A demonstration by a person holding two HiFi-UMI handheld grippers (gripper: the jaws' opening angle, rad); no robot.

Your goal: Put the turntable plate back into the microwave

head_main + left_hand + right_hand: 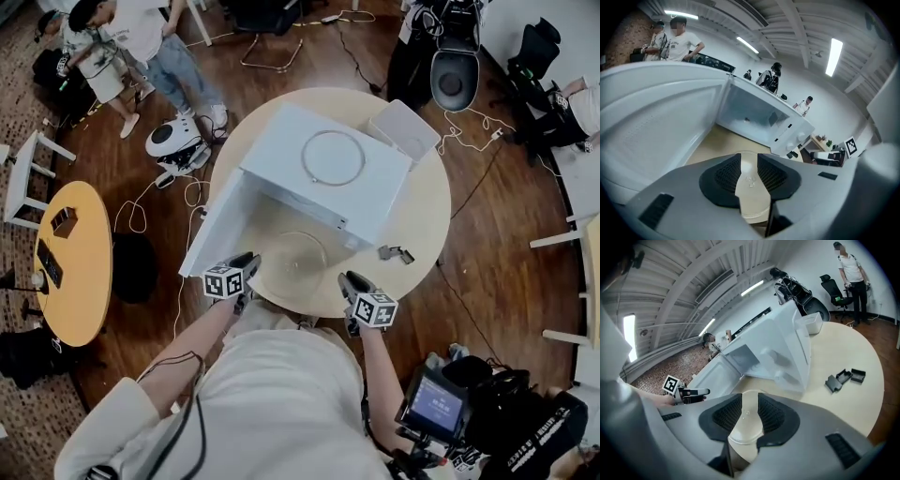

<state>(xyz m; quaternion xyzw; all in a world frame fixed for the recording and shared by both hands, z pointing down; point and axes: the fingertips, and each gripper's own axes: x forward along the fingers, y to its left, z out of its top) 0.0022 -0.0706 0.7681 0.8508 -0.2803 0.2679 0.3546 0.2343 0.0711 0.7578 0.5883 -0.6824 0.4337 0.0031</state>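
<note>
The clear glass turntable plate (pixel 295 262) lies flat on the round beige table (pixel 424 211), in front of the white microwave (pixel 323 173), whose door (pixel 214 230) is swung open to the left. My left gripper (pixel 250 262) is at the plate's left edge and my right gripper (pixel 349 278) at its right edge. In the left gripper view the jaws (pixel 749 165) stand apart, with the plate (pixel 752 199) showing through the gap below them. The right gripper (pixel 750 406) also has a gap between its pads, with the plate (pixel 742 427) below. Neither pair of pads presses on the glass.
A thin ring (pixel 333 157) rests on top of the microwave. A white box (pixel 405 127) sits at the table's back right and small grey parts (pixel 396 253) lie to the right. Cables, chairs, a yellow side table (pixel 70 258) and standing people surround the table.
</note>
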